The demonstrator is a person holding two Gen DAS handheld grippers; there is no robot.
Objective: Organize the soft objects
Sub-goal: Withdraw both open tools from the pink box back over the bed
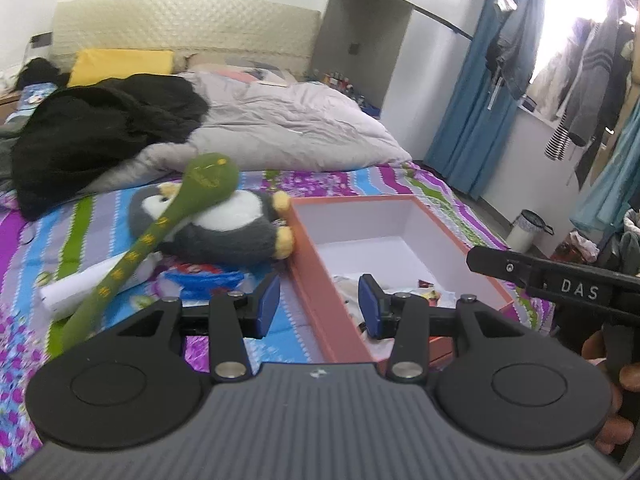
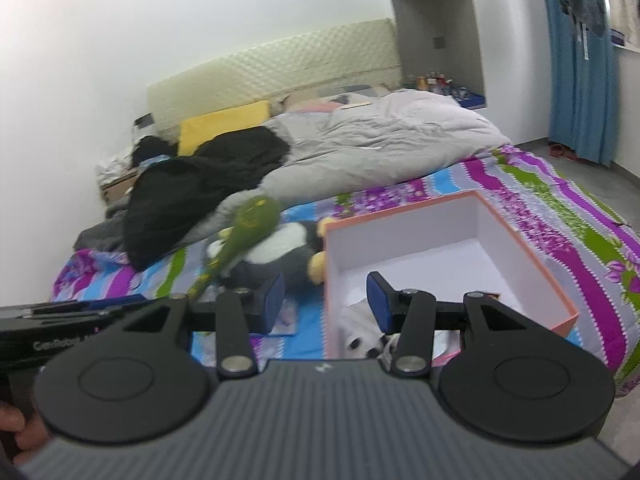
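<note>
- The left gripper [image 1: 319, 305] sits low in the centre of its own view, its blue pads [image 1: 269, 300] spread apart with nothing between them; the gap frames the near left wall of the box.
- The right gripper [image 2: 326, 302] sits the same way in its view, blue pads [image 2: 274, 300] parted and pinching nothing, over the box's left wall.
- In the left view the right gripper's black body enters from the right edge, a hand [image 1: 608, 392] on it at lower right; in the right view the left gripper's body enters from the left edge.
- The orange box [image 1: 316, 280] with a white inside lies open on the bed, centre-right in both views. At its near end, behind the pads, lie some soft white items [image 2: 368, 340] with dark spots, too hidden to identify.
- Just left of the box lies a grey-and-white penguin plush [image 1: 224, 228] on its side, its yellow feet touching the box's outer wall.
- A green snake plush [image 1: 160, 232] lies across the penguin, head raised at centre, body running down to the lower left.
- Below the penguin lie a blue plastic packet [image 1: 208, 280] and a white flat item [image 1: 76, 284].
- These rest on a striped purple, blue and green bedsheet [image 1: 360, 184].
- Farther up the frame lie a grey duvet [image 1: 280, 128], a black garment [image 1: 100, 132] and a yellow pillow [image 1: 120, 64] by the headboard.
- A blue curtain [image 1: 472, 100] hangs at upper right.
</note>
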